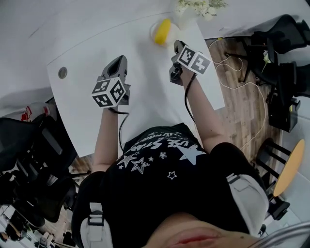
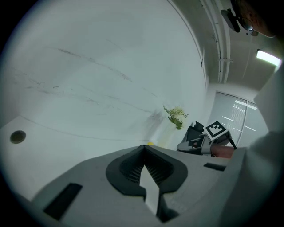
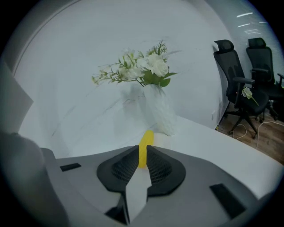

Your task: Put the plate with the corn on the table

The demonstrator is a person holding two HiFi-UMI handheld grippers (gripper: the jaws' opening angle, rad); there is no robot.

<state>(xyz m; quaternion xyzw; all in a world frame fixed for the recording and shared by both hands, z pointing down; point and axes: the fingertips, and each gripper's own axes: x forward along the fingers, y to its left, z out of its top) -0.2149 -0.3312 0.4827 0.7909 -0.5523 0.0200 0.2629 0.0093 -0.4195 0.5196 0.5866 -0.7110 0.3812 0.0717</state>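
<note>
A yellow corn cob point(image 1: 163, 30) lies on a small white plate point(image 1: 154, 29) near the far edge of the white table point(image 1: 145, 106). My right gripper point(image 1: 175, 46) sits just to the near right of the plate. In the right gripper view its jaws point(image 3: 139, 150) leave a narrow gap, and through it the corn point(image 3: 146, 138) shows a little ahead; nothing is pinched between them. My left gripper point(image 1: 118, 61) hovers over the table's middle, well left of the plate. Its jaws point(image 2: 143, 149) meet at the tips with nothing in them.
A white vase of white flowers point(image 1: 193, 7) point(image 3: 159, 108) stands just beyond the plate. A round cable hole point(image 1: 62, 72) sits near the table's left corner. Black office chairs point(image 1: 283, 72) and cables point(image 1: 242, 85) are on the wooden floor to the right; more chairs point(image 1: 29, 160) are at left.
</note>
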